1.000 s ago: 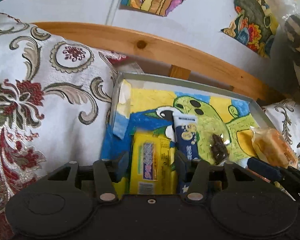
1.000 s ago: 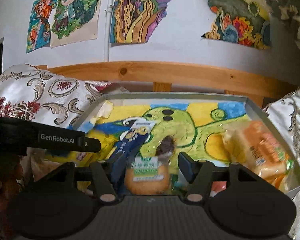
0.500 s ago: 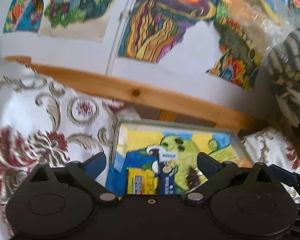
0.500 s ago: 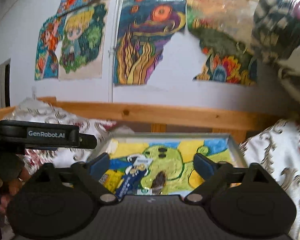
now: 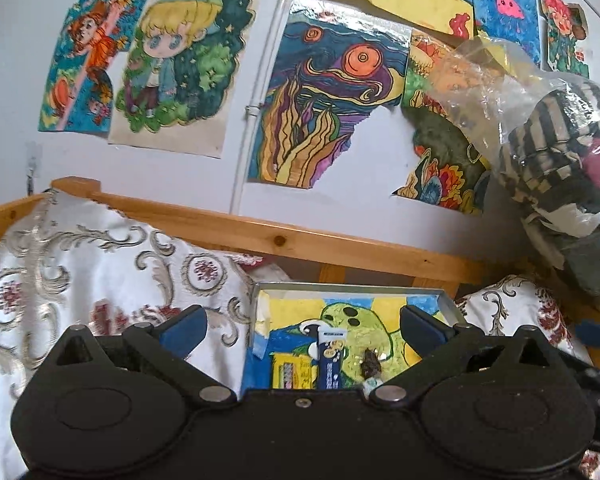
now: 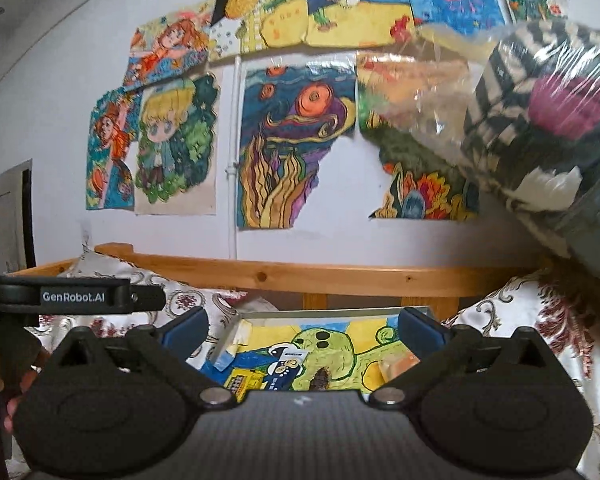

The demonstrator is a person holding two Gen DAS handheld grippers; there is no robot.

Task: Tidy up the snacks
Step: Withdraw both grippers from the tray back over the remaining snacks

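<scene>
Grippers (image 5: 302, 330) back; blue pack (image 5: 331, 364) lengthwise (upright-ish).

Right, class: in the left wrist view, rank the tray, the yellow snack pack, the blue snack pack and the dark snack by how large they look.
1. tray
2. blue snack pack; yellow snack pack: similar, and the gripper body hides part of both, so unranked
3. dark snack

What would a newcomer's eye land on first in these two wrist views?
Probably the bright hand-coloured drawings taped across the pale wall, filling the upper half of both views. Below the wooden bed rail, a shallow metal tray lined with a green cartoon drawing sits between floral cushions, holding a yellow snack packet beside a dark blue one. At upper right looms a clear plastic bag of striped fabric.
</scene>
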